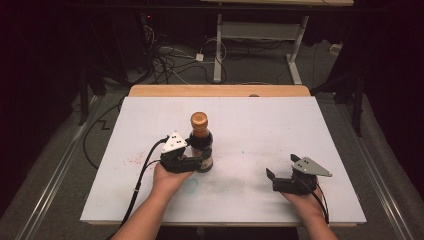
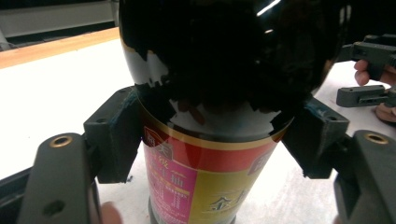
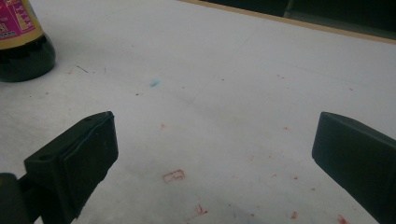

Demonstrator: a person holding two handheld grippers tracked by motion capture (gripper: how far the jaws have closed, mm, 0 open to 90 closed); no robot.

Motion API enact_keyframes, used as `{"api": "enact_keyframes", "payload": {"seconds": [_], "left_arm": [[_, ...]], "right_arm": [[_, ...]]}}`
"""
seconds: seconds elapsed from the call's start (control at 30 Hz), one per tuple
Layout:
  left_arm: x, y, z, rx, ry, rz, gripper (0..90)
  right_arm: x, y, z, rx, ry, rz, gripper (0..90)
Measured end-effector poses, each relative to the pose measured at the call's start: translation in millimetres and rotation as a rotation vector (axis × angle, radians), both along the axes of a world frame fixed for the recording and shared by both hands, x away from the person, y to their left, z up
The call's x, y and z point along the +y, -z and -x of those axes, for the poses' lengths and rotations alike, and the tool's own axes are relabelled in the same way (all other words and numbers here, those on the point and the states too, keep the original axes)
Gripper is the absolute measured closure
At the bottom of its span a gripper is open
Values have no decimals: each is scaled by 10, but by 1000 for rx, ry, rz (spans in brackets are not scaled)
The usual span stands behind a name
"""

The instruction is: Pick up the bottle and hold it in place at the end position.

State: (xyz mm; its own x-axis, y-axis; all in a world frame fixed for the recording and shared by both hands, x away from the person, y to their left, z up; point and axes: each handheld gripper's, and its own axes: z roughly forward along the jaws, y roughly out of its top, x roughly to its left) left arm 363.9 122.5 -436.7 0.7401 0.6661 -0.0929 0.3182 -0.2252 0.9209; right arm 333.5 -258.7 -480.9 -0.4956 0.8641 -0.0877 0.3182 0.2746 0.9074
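A dark glass sauce bottle (image 1: pixel 201 142) with an orange cap stands upright on the white board (image 1: pixel 270 120), left of its middle. My left gripper (image 1: pixel 200 162) is shut on the bottle's lower body from the near side. In the left gripper view both pads (image 2: pixel 119 135) press against the bottle (image 2: pixel 210 84) just above its red, pink and yellow label. My right gripper (image 1: pixel 281 167) rests on the board at the near right, open, with bare board between its jaws (image 3: pixel 215 149). The bottle's base (image 3: pixel 21 51) sits at the far left of the right gripper view.
A wooden strip (image 1: pixel 220 90) runs along the board's far edge. Beyond it, on the floor, lie tangled cables (image 1: pixel 170 60) and the white legs of a desk (image 1: pixel 218 55). Small red marks (image 3: pixel 173 176) and a blue speck (image 3: pixel 154 83) dot the board.
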Motion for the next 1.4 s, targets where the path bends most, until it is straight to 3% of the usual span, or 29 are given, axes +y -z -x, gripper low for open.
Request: {"api": "enact_keyframes", "payload": {"seconds": [0.2,0.37,0.57,0.83,1.17,1.4], "left_arm": [[-10,-34,3,-21,2,-35,290],[-19,-61,-44,-14,2,-29,294],[-75,-174,-124,-33,30,-3,294],[-254,-233,-339,-28,85,-16,293],[-487,-218,-677,-24,90,-17,291],[-621,-186,-800,-30,119,-21,291]], "right_arm": [[-2,-1,-5,4,-2,-2,12],[-5,-1,-3,2,-5,-4,12],[-7,-2,-1,2,-6,-7,11],[-10,-2,2,1,-8,-12,11],[-18,-2,5,-8,-9,-15,10],[-14,-1,13,-5,-7,-22,10]]}}
